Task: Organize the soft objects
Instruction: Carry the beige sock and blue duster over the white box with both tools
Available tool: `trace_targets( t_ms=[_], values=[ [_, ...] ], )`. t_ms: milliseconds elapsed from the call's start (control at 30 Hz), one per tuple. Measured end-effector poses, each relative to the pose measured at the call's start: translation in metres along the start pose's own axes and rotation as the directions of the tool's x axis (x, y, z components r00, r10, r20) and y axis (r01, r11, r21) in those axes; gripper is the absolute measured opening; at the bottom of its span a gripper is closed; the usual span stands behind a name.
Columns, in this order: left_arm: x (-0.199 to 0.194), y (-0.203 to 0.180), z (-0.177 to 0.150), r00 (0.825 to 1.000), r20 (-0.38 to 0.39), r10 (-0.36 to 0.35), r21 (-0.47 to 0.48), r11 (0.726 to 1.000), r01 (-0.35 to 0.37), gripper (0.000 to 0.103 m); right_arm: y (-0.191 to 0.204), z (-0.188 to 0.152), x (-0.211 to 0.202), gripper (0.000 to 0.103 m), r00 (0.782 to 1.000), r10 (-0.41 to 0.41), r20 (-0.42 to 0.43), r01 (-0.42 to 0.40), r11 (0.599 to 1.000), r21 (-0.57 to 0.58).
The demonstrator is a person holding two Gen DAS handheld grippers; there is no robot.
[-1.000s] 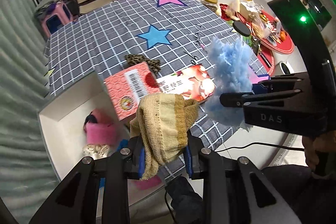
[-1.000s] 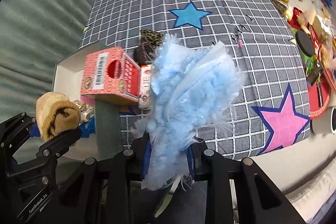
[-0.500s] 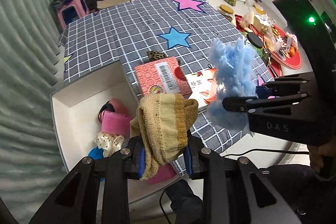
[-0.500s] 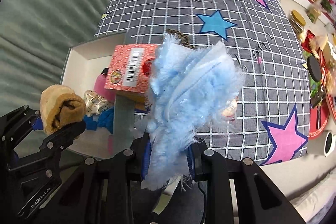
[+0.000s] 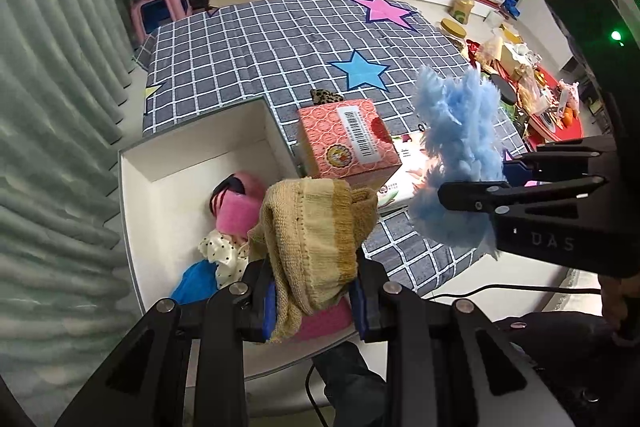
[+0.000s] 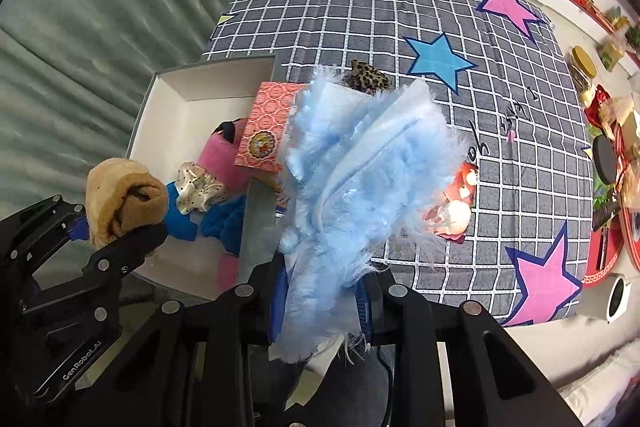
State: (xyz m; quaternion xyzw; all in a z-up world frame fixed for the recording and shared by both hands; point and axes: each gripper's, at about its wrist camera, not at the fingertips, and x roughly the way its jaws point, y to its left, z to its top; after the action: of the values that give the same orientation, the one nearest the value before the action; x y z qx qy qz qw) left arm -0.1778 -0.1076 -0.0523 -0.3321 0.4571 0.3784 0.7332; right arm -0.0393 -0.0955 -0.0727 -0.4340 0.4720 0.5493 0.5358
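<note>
Left claw (image 5: 314,297) grips a tan knit (image 5: 316,231), right claw (image 6: 322,301) a blue fluff (image 6: 360,167) seemingly masking the red carton (image 6: 266,131) beside the white box (image 5: 192,151).

Your left gripper (image 5: 314,301) is matte black with blue finger pads (image 5: 269,311) and silver screws; "GenRobot.AI" marks its side. Your right gripper (image 6: 320,297) matches, lettered "DAS", with a green indicator light (image 5: 616,35) above that lettering.

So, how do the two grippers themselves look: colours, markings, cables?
Both grippers are matte black frames with silver screw heads and blue pads inside the jaws. The left gripper bears white "GenRobot.AI" lettering on its side. The right gripper shows "DAS" on its side, and its body carries a green light. A thin black cable runs below it.
</note>
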Motion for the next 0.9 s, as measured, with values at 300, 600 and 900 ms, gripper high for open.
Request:
trace_targets(
  t_ms=[300, 600, 900],
  values=[
    [-0.001, 0.022, -0.010, 0.999, -0.003, 0.043, -0.082, 0.996, -0.044, 0.032, 0.011, 0.000, -0.005, 0.029, 1.000, 0.012, 0.014, -0.012, 0.999, -0.032],
    [0.006, 0.064, -0.031, 0.994, -0.054, 0.094, -0.249, 0.963, -0.105, 0.032, 0.030, 0.007, 0.001, 0.029, 0.998, 0.059, -0.009, -0.059, 0.996, -0.073],
    [0.013, 0.075, -0.043, 0.990, -0.085, 0.112, -0.295, 0.946, -0.132, 0.032, 0.055, 0.007, 0.013, 0.029, 0.996, 0.074, -0.050, -0.082, 0.982, -0.171]
  ],
)
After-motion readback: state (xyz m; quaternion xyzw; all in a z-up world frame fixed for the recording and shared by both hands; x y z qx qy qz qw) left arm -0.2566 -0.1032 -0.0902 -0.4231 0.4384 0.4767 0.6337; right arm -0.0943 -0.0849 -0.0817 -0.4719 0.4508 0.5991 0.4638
